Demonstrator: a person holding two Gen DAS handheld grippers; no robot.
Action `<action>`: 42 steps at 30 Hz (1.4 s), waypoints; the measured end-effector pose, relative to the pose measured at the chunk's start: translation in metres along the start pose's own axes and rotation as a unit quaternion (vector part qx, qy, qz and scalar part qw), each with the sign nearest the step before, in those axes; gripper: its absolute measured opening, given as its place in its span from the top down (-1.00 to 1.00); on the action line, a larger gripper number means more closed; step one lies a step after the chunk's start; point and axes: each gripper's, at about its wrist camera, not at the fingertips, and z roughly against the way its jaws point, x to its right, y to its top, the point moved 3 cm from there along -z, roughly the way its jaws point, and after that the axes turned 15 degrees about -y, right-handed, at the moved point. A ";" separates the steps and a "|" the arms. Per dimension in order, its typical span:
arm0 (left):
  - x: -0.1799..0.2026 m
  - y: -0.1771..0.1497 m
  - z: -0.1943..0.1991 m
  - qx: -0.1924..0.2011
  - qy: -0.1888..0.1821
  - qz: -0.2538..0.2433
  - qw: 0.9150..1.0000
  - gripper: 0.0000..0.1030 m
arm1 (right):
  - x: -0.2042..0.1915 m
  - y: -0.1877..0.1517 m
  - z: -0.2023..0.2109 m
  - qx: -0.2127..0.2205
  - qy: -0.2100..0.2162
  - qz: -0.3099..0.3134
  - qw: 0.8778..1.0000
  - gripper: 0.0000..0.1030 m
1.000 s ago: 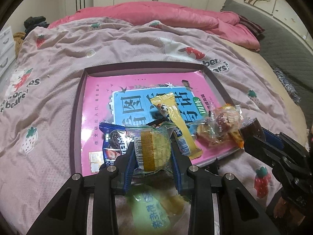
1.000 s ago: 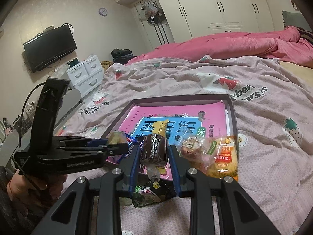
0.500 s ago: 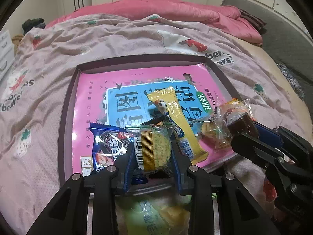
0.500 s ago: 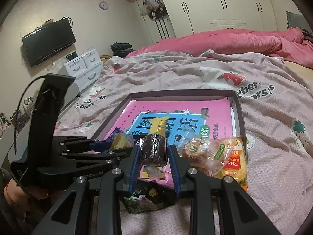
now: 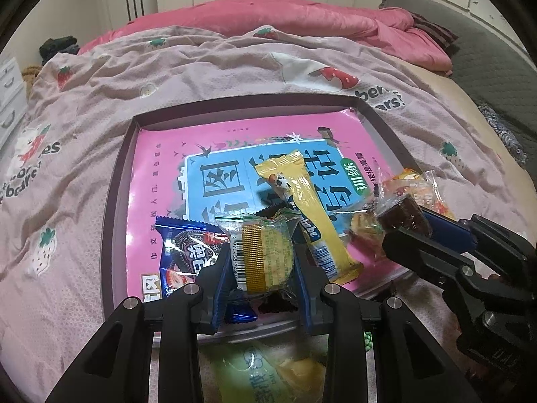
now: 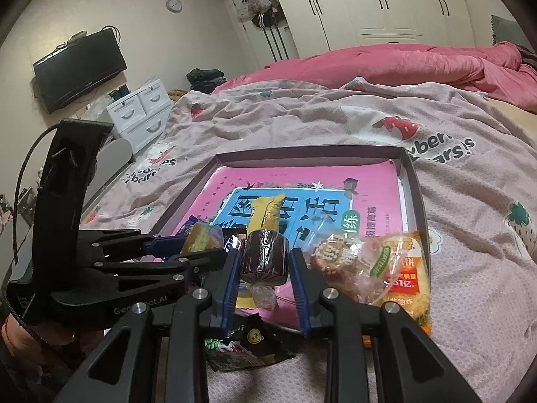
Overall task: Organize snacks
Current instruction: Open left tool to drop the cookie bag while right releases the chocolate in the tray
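Observation:
A dark-rimmed box (image 5: 115, 181) with a pink book (image 5: 161, 174) in its bottom lies on the bed. My left gripper (image 5: 263, 262) is shut on a round yellow wrapped cake (image 5: 266, 257), held over the box's near edge. My right gripper (image 6: 265, 262) is shut on a dark brown wrapped cake (image 6: 265, 257), also near the box's front edge (image 6: 421, 201). In the box lie a long yellow bar (image 5: 308, 215) and a blue cookie pack (image 5: 183, 255). The right gripper with its brown cake (image 5: 402, 215) shows at the right of the left wrist view.
Clear-wrapped pastries (image 6: 339, 255) and an orange packet (image 6: 407, 272) sit at the box's right front corner. A green-yellow packet (image 5: 268, 369) and a dark packet (image 6: 241, 346) lie on the strawberry blanket (image 5: 84, 107) before the box. A pink quilt (image 6: 402, 67) is bunched at the far side.
Both grippers have edged forward over the box's near edge, so the box looks nearer and larger. Each keeps its cake in its grip.

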 end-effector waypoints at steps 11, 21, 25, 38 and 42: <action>-0.005 0.001 0.001 0.002 0.008 0.003 1.000 0.33 | -0.006 -0.006 -0.015 -0.019 -0.035 0.034 0.999 0.42; -0.006 0.001 0.001 0.002 0.005 0.004 1.000 0.33 | -0.003 -0.009 -0.017 -0.020 -0.041 0.034 0.998 0.42; -0.006 0.002 0.000 0.003 0.003 0.007 1.000 0.32 | -0.003 -0.009 -0.017 -0.021 -0.042 0.035 0.998 0.42; -0.005 0.002 0.003 0.004 0.004 0.009 1.000 0.32 | -0.005 -0.009 -0.014 -0.015 -0.064 0.046 0.997 0.42; -0.006 0.002 0.003 0.002 0.004 0.007 1.000 0.32 | -0.005 -0.008 -0.013 -0.015 -0.067 0.044 0.997 0.42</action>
